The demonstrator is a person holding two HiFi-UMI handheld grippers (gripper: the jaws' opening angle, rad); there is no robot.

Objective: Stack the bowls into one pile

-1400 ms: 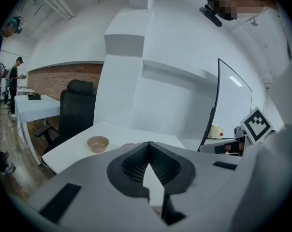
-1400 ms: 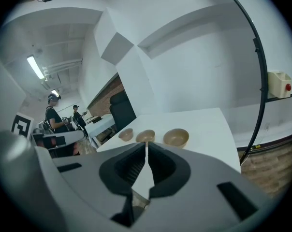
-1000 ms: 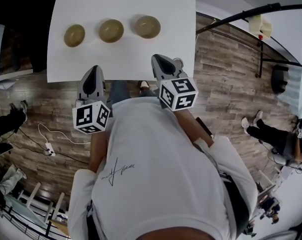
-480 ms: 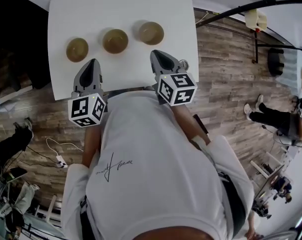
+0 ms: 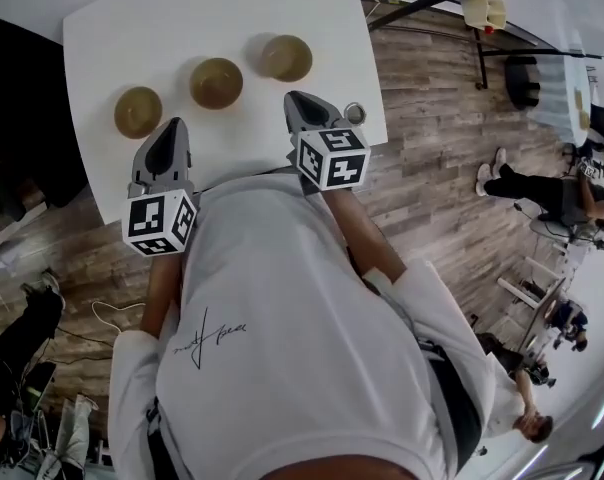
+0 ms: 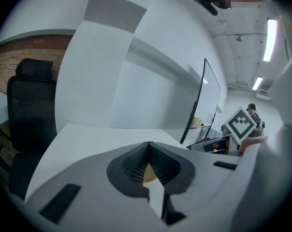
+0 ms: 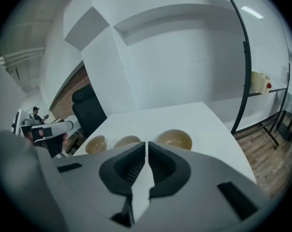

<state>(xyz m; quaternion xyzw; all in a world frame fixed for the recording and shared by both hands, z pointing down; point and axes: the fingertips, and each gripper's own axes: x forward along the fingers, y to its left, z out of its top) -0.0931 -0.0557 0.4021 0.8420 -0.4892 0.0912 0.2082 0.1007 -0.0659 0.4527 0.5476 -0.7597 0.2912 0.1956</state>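
Observation:
Three tan bowls stand apart in a row on the white table (image 5: pixel 212 13): the left bowl (image 5: pixel 138 111), the middle bowl (image 5: pixel 216 82) and the right bowl (image 5: pixel 285 57). My left gripper (image 5: pixel 172 128) is shut and empty, its tip just short of the left bowl. A sliver of tan bowl (image 6: pixel 148 173) shows behind its closed jaws (image 6: pixel 148 145). My right gripper (image 5: pixel 295 99) is shut and empty too, close in front of the right bowl. Past its tip (image 7: pixel 146 144) the same row shows as left bowl (image 7: pixel 96 143), middle bowl (image 7: pixel 127 140) and right bowl (image 7: pixel 174 139).
A black office chair (image 6: pixel 32 110) stands off the table's left side. A curved black stand pole (image 7: pixel 245 57) rises to the right of the table, over wood flooring (image 5: pixel 432 98). People stand further off at the right (image 5: pixel 552 193).
Both grippers have moved forward from the near edge over the table, closer to the bowls. Their jaws stay shut. The bowls have not moved on the table.

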